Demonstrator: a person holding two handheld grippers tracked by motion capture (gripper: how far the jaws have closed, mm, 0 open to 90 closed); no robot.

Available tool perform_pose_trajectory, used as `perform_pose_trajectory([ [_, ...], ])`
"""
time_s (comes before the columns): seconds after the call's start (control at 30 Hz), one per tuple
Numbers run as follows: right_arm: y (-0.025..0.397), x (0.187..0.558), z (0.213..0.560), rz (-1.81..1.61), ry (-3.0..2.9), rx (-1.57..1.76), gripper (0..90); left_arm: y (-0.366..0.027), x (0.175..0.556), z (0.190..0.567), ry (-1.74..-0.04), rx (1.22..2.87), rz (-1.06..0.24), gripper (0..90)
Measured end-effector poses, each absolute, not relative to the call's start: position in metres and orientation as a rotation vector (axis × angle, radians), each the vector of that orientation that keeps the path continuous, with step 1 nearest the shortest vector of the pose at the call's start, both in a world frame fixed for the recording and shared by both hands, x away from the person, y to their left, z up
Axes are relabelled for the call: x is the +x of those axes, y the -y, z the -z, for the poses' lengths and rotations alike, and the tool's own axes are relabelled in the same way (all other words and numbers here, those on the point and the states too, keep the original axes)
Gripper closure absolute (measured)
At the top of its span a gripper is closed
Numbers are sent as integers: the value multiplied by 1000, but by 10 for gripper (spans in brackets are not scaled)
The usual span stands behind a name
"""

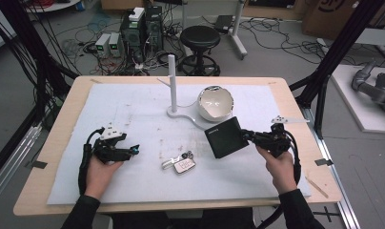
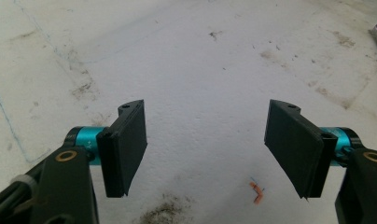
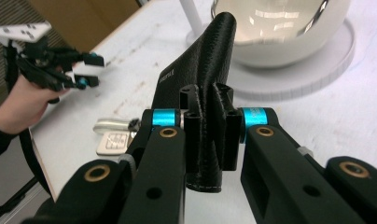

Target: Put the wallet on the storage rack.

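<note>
A black leather wallet [image 1: 225, 137] is held tilted just above the white mat, right of centre. My right gripper [image 1: 248, 137] is shut on its right edge; in the right gripper view the wallet [image 3: 206, 79] is pinched edge-on between the jaws of the right gripper [image 3: 210, 140]. A silver key bunch with a white fob [image 1: 179, 163] lies on the mat in front of the wallet, and shows as keys [image 3: 113, 135] left of the jaws. My left gripper [image 1: 135, 150] rests at the left of the mat, open and empty, its pads [image 2: 126, 144] wide apart over bare mat.
A white bowl [image 1: 215, 102] sits on the round base of a white post stand [image 1: 172, 83] at the back centre. The white mat [image 1: 133, 109] covers most of the wooden table [image 1: 71, 102]. A stool and cabling stand on the floor beyond.
</note>
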State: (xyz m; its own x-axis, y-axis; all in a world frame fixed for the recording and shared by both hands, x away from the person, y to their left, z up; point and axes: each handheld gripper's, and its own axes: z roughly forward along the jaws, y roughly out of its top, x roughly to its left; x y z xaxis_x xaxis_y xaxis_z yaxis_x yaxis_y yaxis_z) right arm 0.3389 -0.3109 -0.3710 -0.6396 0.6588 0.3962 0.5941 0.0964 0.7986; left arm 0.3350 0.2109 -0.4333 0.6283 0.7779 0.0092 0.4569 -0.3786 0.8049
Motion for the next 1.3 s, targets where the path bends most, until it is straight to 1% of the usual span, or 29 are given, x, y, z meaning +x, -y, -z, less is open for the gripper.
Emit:
perform_pose_trajectory([
  [0.2,315,345,340,-1611,-2210,1258,847,-211,335,433,-962,2037,-502,296],
  [0.23,315,345,340,-1611,-2210,1258,847,-211,335,433,-961,2038,-500,296],
  [0.3,315,354,323,-1597,-2161,1241,847,-210,335,433,-959,2039,-500,295],
  [0.47,309,367,309,-1573,-2126,1228,847,-210,335,434,-952,2039,-494,295],
  [0.83,294,406,298,-1498,-2142,1211,846,-208,334,434,-943,2045,-486,296],
  [0.9,289,415,295,-1438,-2161,1188,846,-208,334,434,-942,2047,-485,296],
  [1.3,276,435,292,-1322,-2196,1099,846,-208,331,433,-920,2039,-496,296],
])
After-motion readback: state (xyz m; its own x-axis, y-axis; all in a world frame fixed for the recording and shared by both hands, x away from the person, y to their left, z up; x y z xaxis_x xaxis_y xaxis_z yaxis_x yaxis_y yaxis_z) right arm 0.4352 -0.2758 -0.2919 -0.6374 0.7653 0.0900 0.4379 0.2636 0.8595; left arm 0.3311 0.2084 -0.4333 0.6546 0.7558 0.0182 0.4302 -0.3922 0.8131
